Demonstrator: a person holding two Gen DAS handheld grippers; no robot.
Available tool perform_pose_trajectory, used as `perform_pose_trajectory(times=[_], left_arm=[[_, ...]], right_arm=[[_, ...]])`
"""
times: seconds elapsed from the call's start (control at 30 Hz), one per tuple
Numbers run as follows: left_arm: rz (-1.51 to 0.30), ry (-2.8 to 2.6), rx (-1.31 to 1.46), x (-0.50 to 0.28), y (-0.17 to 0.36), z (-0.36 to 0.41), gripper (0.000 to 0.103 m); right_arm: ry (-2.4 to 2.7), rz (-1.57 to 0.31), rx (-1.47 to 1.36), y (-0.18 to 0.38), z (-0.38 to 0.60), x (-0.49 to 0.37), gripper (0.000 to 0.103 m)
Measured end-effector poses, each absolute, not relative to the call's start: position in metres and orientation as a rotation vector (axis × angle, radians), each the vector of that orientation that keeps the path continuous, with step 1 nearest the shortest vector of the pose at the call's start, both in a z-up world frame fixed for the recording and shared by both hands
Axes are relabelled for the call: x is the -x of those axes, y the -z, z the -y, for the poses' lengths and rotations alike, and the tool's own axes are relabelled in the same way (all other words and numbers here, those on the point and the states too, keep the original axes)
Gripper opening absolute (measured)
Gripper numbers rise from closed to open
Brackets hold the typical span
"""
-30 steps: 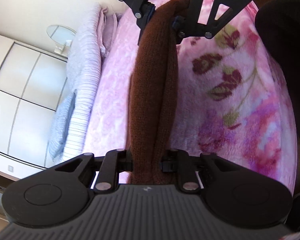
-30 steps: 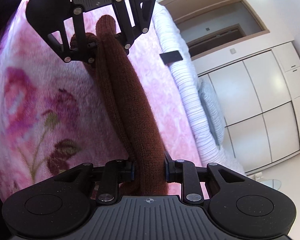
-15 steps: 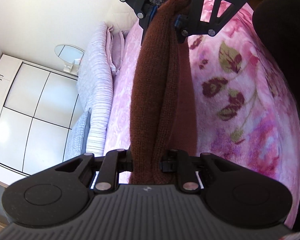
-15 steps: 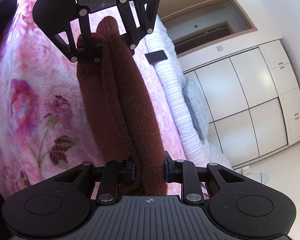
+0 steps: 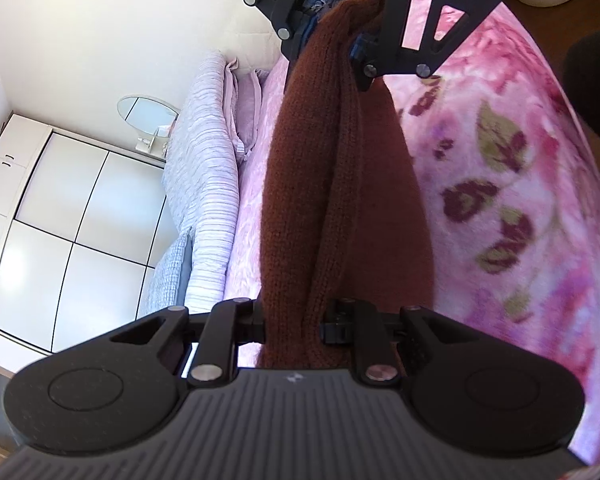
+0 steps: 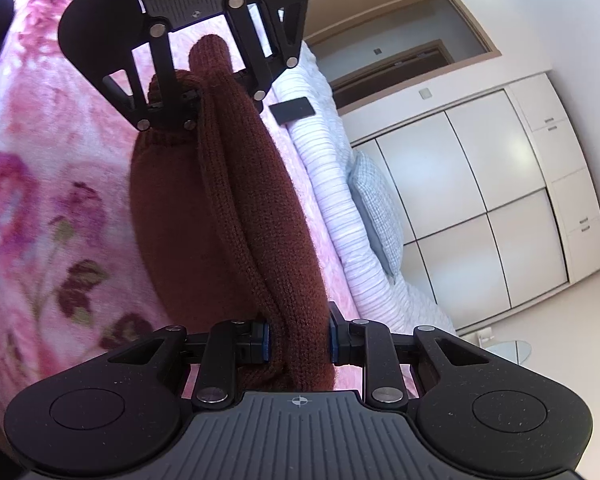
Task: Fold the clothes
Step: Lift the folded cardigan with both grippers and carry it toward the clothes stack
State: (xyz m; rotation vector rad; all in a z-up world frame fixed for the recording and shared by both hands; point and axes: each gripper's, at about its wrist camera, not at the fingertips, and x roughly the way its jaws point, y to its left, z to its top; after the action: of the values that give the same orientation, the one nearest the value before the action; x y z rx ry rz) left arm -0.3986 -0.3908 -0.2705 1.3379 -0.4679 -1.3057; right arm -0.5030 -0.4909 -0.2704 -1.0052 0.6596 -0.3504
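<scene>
Hanging higher than before, brown knit [image 5: 300, 200] clamped by both grippers' fingers [image 6: 265, 340], above pink blanket [image 5: 500, 200]

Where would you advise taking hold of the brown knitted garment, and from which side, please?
The brown knitted garment is best held at its two bunched ends, one gripper per end, facing each other along its length. It hangs as a thick folded band over the pink floral blanket, so end grips keep it taut. The left gripper and right gripper already clamp there.
</scene>
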Motion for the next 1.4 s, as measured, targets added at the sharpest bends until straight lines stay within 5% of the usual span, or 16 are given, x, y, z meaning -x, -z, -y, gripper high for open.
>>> perform_pose_trajectory(times=[0.43, 0.9, 1.4], left_arm=[[0.494, 1.36, -1.342, 0.359, 0.256, 0.512, 0.016], [0.31, 1.545, -1.433, 0.445, 0.072, 0.547, 0.016], [0.497, 1.782, -1.347, 0.576, -0.031, 0.646, 0.016]], right_arm=[[0.379, -0.653, 0.923, 0.244, 0.593, 0.47, 0.025], [0.317, -0.811, 0.741, 0.063, 0.631, 0.548, 0.024], [0.573, -0.9, 0.644, -0.052, 0.696, 0.689, 0.024]])
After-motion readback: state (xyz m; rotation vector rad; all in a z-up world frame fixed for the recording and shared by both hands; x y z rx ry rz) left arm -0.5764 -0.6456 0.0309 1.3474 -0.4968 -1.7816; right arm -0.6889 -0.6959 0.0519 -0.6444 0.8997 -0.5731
